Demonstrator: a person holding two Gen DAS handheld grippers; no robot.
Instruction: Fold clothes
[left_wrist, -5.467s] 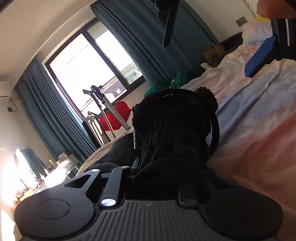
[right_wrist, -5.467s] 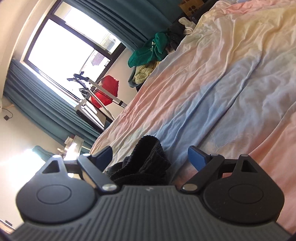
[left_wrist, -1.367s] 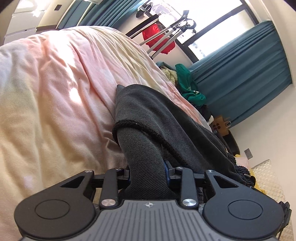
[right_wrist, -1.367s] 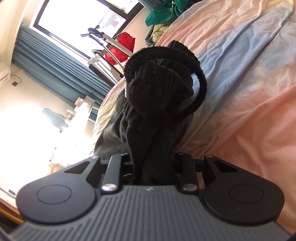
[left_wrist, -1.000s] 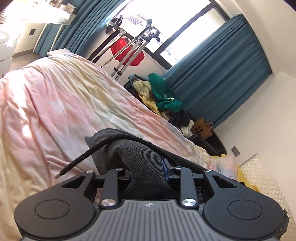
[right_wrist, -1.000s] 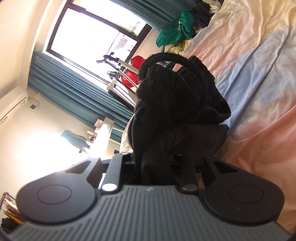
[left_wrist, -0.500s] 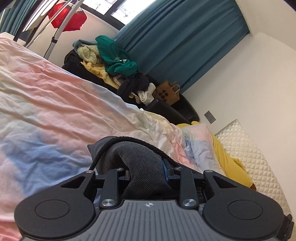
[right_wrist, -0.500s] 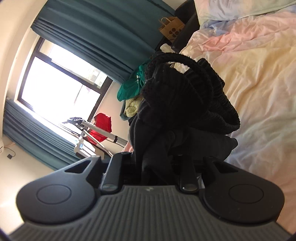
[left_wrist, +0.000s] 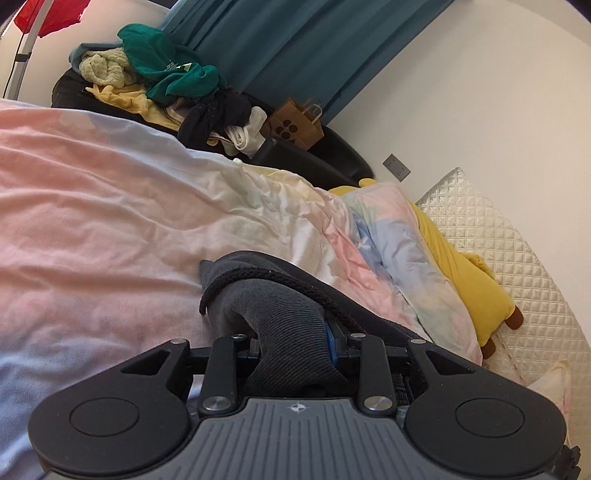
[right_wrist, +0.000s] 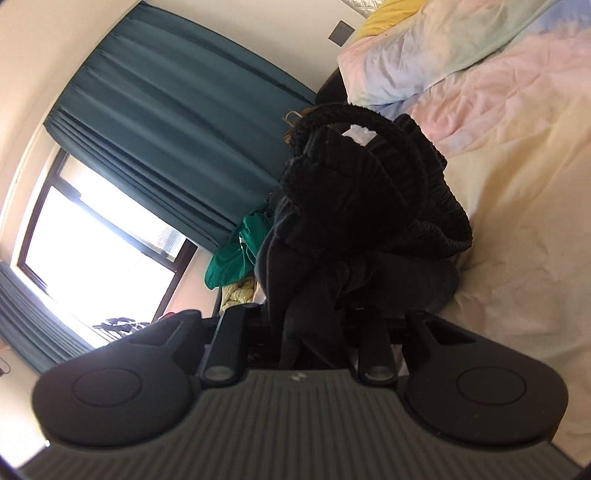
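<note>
Looking along the left hand-held gripper (left_wrist: 293, 341), a fold of the dark grey garment (left_wrist: 284, 317) is seen clamped between its jaws, with a black drawstring (left_wrist: 236, 282) draped over the bunched cloth just ahead. The garment is held just above the pastel bed cover (left_wrist: 110, 206), which stretches ahead and to the left. Further ahead, a clothes pile (left_wrist: 162, 81) and a brown paper bag (left_wrist: 295, 127) are seen against the teal curtain (left_wrist: 295, 44). Ahead to the right, a yellow plush toy (left_wrist: 476, 284) is lying beside a quilted pillow (left_wrist: 517, 251).

From the right wrist view, the right hand-held gripper (right_wrist: 306, 332) is closed on the same dark garment (right_wrist: 354, 206), bunched up high ahead of the jaws. The bed cover (right_wrist: 517, 184) lies to the right, the curtain (right_wrist: 177, 129) and window (right_wrist: 92, 240) to the left.
</note>
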